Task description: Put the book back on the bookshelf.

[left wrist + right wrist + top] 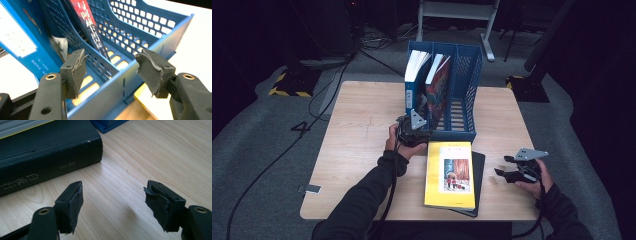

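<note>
At the front edge of a blue file rack on a wooden desk, the left gripper holds its fingers apart with nothing between them. A red book stands tilted in the rack's middle slot, beside a blue book. The right gripper hovers low over the desk, fingers spread and empty, near a black book lying under a yellow book.
</note>
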Motion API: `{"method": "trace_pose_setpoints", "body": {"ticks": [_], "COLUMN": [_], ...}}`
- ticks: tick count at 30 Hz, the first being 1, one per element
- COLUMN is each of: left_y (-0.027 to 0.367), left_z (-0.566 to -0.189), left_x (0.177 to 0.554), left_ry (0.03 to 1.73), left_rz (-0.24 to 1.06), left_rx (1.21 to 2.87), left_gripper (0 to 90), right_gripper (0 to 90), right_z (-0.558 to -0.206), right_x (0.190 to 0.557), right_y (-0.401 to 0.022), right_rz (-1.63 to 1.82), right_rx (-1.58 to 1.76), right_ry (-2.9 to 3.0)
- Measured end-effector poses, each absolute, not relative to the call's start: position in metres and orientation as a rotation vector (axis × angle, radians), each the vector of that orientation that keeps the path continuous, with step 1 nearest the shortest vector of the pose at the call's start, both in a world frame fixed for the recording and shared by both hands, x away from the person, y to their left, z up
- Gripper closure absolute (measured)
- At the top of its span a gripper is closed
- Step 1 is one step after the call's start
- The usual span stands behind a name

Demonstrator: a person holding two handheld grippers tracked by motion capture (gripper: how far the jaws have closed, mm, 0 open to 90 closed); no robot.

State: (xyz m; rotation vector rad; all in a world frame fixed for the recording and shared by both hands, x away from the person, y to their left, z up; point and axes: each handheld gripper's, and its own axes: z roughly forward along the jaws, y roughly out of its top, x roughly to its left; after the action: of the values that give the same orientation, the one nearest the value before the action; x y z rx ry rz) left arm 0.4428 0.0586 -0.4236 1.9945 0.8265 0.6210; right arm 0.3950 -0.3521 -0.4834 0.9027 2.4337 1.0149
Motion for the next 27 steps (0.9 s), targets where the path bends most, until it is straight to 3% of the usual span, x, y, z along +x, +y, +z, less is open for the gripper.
{"method": "trace_pose_setpoints", "body": {"ticks": [27], "left_y": [0.098], "left_z": [-0.458], "left_x": [0.398], "left_ry": [0.675], "left_rz": [0.547], "left_rx": [2.212], "left_gripper": [35.1], "right_gripper": [31.1], "right_z": [-0.468], "right_x": [0.38], "right_y": [-0.323], "right_rz": [1.115], "right_rx": [0.845], "right_ry": [2.479]}}
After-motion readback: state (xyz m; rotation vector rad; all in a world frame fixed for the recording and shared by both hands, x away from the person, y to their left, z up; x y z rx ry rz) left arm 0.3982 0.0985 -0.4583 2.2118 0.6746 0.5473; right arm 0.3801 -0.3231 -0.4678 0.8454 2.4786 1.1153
